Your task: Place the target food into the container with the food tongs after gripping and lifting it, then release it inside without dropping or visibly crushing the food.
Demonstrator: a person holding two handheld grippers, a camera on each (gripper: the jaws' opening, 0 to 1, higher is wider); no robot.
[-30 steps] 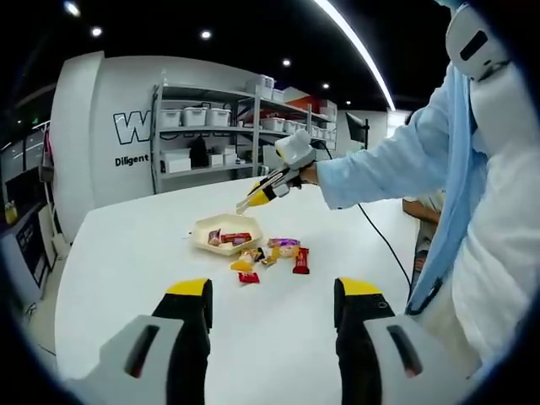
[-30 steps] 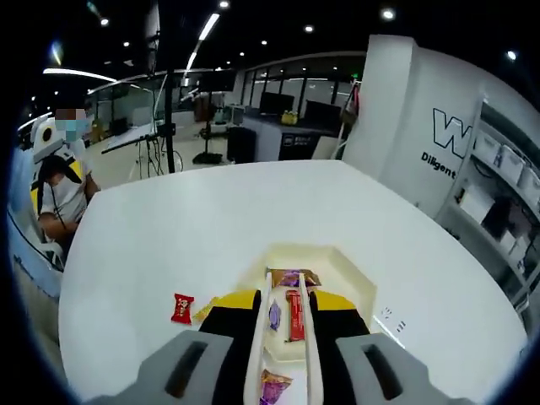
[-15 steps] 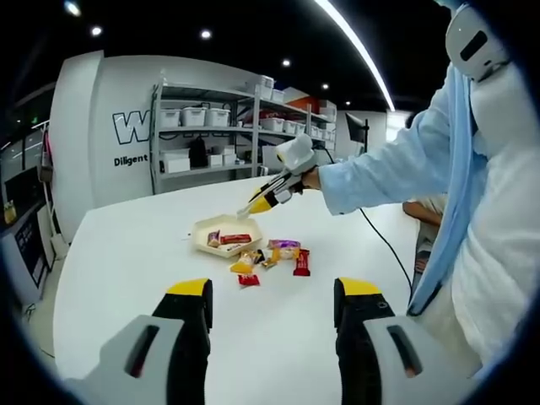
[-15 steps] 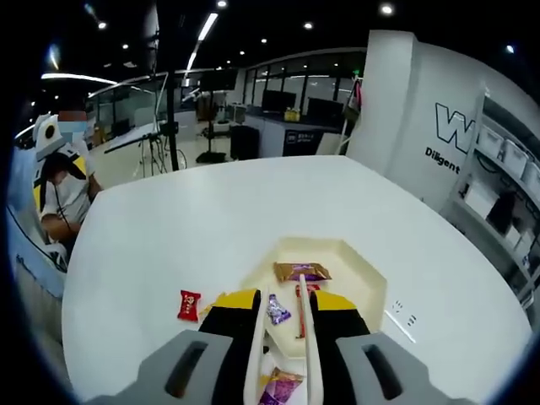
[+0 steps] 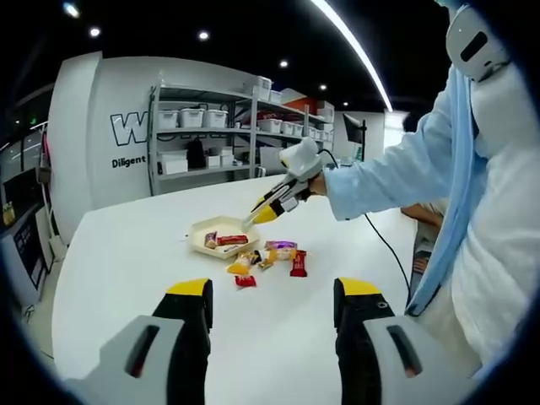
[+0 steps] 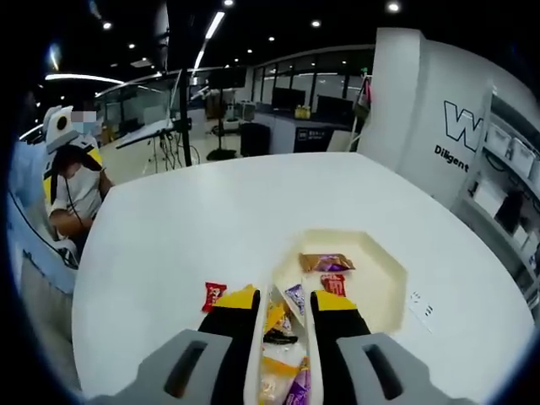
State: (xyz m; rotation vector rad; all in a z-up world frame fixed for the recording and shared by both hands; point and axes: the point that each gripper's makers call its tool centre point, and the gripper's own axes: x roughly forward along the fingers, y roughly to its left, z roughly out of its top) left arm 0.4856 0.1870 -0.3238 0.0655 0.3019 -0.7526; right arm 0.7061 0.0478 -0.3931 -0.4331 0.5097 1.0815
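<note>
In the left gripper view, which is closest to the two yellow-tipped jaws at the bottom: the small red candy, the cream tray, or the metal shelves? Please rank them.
1. The small red candy, lying on the white table just ahead of the jaws.
2. The cream tray, farther back, behind the loose sweets.
3. The metal shelves, against the far wall, beyond the table.

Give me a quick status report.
Left gripper open, idle. Right gripper grips white tongs, empty. Snacks in tray, more loose beside it.

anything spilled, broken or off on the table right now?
Nothing stands out. A few wrapped snacks lie loose on the white table beside the tray, apart from the ones inside it, but none looks torn or crushed. The tray sits flat.
</note>
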